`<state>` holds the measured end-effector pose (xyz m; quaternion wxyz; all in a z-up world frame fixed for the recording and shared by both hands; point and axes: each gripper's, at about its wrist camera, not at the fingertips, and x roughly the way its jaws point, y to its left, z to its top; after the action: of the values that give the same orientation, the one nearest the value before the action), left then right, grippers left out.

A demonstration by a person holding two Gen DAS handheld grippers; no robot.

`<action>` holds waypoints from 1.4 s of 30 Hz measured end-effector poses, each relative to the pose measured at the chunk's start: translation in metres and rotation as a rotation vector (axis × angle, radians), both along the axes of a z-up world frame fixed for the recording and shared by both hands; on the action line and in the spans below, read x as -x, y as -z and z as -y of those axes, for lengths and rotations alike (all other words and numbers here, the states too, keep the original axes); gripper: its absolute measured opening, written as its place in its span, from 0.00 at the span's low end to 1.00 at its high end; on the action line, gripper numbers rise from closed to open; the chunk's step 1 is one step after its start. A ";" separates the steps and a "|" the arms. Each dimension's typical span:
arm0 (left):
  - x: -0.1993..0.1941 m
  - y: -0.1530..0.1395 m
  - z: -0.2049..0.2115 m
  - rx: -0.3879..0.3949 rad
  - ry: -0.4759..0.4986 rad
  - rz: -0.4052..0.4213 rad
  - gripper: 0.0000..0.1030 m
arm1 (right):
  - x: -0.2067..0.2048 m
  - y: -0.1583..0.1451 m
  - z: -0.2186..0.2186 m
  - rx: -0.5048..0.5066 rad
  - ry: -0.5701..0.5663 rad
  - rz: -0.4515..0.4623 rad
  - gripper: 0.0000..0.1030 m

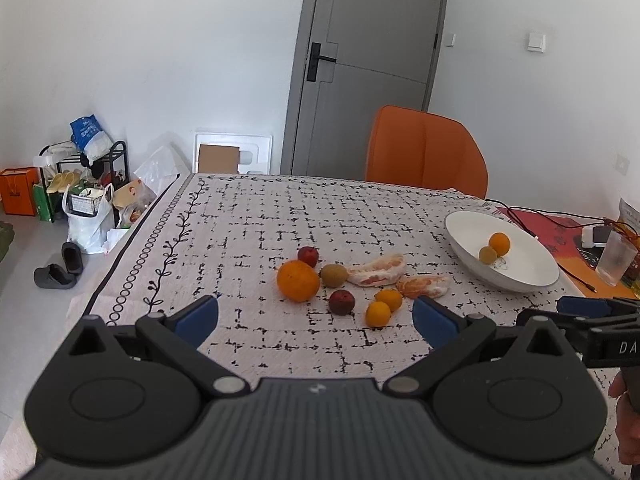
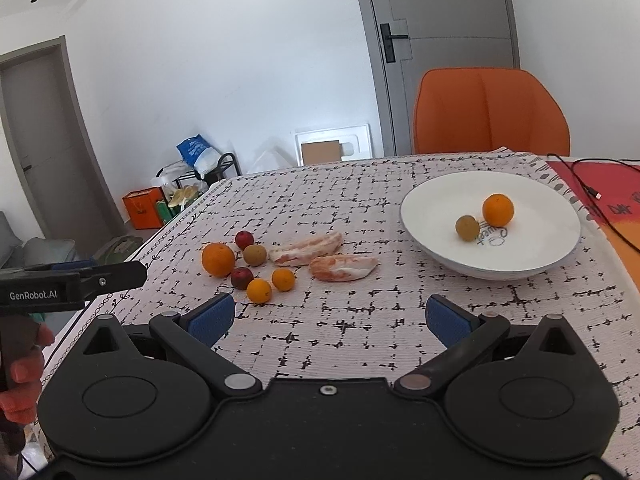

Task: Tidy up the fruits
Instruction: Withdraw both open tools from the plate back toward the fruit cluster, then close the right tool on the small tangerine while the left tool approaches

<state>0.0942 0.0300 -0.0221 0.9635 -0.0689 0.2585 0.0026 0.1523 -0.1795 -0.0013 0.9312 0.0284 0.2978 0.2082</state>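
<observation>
Both the left gripper (image 1: pixel 315 316) and the right gripper (image 2: pixel 330 315) hover with jaws apart and empty. Loose fruits (image 1: pixel 298 281) cluster mid-frame on the table (image 1: pixel 240 220); the white bowl (image 2: pixel 432 204) at right holds two more.

Bright, even daylight, soft faint shadows, sharp focus, strong fisheye bending with dark corners, no glare

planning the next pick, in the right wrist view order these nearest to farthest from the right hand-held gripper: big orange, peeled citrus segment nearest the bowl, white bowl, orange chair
1. Peeled citrus segment, ahead, centre.
2. Big round orange, ahead left; close to the segment, ranking tentative.
3. White ceramic bowl, ahead right.
4. Orange upholstered chair, beyond the table.
Right hand-held gripper is open.
</observation>
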 end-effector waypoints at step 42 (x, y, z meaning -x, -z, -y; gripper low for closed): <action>-0.058 0.039 -0.027 0.048 0.042 -0.105 0.73 | -0.064 0.035 -0.068 -0.004 -0.249 -0.141 0.61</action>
<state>0.1526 0.0570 -0.0615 0.9465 -0.0863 0.3103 -0.0200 0.2166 -0.1111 -0.0363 0.8749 0.0078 0.3631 0.3203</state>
